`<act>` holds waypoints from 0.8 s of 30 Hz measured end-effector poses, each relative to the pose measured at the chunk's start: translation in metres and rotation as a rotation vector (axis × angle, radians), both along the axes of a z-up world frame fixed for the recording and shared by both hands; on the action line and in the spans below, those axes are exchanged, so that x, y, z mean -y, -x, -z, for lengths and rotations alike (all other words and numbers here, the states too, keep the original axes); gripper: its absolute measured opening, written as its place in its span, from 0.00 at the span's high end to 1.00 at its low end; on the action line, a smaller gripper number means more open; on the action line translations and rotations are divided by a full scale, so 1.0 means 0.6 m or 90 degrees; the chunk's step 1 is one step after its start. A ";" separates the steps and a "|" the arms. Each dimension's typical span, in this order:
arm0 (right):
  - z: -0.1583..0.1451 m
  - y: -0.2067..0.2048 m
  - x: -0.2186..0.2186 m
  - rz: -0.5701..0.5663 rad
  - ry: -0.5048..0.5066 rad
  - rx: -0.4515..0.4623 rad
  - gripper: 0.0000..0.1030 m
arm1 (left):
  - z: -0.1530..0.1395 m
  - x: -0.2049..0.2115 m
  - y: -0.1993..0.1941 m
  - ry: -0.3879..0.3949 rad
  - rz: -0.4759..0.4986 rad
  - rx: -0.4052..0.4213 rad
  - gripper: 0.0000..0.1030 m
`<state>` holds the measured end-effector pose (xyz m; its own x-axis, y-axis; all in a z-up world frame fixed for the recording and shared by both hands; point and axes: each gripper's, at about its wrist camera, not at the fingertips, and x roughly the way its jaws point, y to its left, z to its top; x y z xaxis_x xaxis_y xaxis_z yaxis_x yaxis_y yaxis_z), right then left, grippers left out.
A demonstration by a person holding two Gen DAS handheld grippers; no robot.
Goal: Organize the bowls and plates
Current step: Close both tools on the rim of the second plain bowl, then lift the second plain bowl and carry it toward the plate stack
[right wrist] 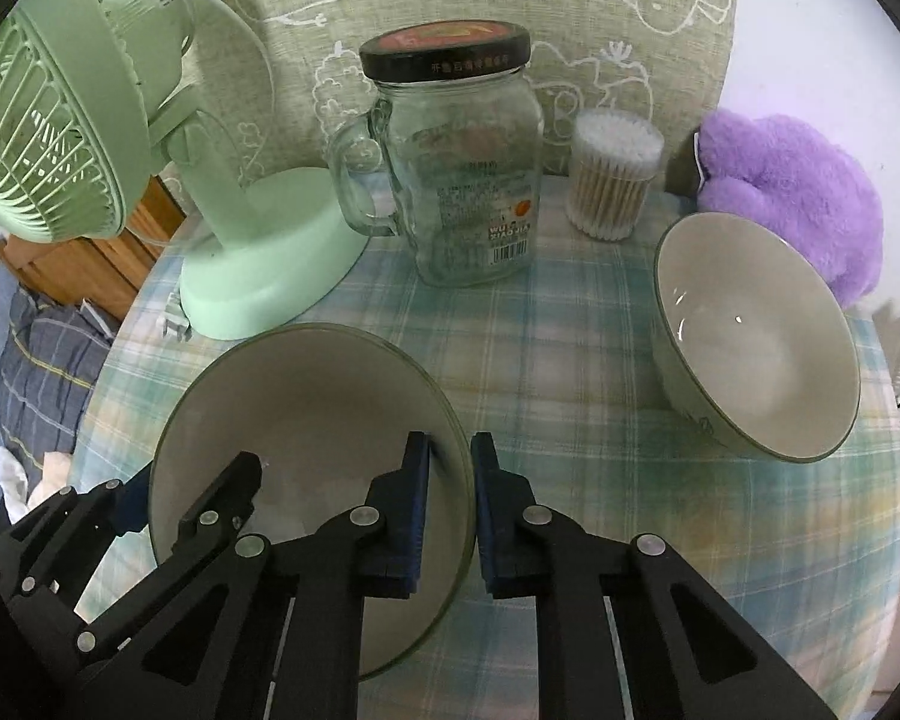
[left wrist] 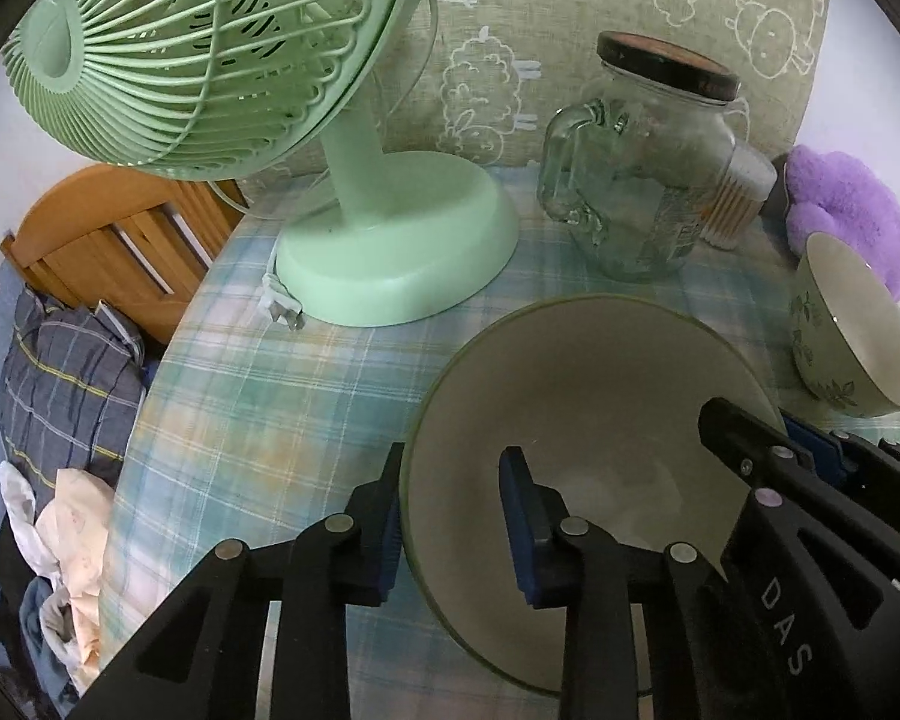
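Left to right on the plaid-covered desk (right wrist: 570,360): green fan (right wrist: 222,228), empty lidded glass jar (right wrist: 462,180), tub packed with cotton swabs (right wrist: 615,174), purple plush (right wrist: 798,192). Large bowl (right wrist: 306,456), empty, is seen low and left; small bowl (right wrist: 756,342), empty, is tilted well apart to its right. The large bowl's left rim is straddled by the left tool (left wrist: 453,516), jaws partly open, contact unclear. Its right rim is pinched by the right tool (right wrist: 450,504), jaws nearly closed.
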<state>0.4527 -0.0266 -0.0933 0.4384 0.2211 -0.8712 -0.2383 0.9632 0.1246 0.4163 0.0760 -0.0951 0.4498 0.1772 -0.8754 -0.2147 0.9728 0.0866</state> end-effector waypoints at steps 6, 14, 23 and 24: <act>-0.004 0.006 0.000 -0.001 0.009 -0.003 0.83 | -0.005 0.003 0.009 0.001 -0.002 -0.007 0.74; -0.022 0.028 0.012 -0.002 0.007 -0.001 0.83 | -0.026 0.016 0.033 0.000 0.002 -0.002 0.74; -0.058 0.069 0.030 0.008 0.001 0.008 0.83 | -0.065 0.031 0.070 0.001 0.015 0.016 0.74; -0.063 0.074 0.031 0.008 0.002 0.011 0.83 | -0.070 0.032 0.075 0.001 0.017 0.019 0.74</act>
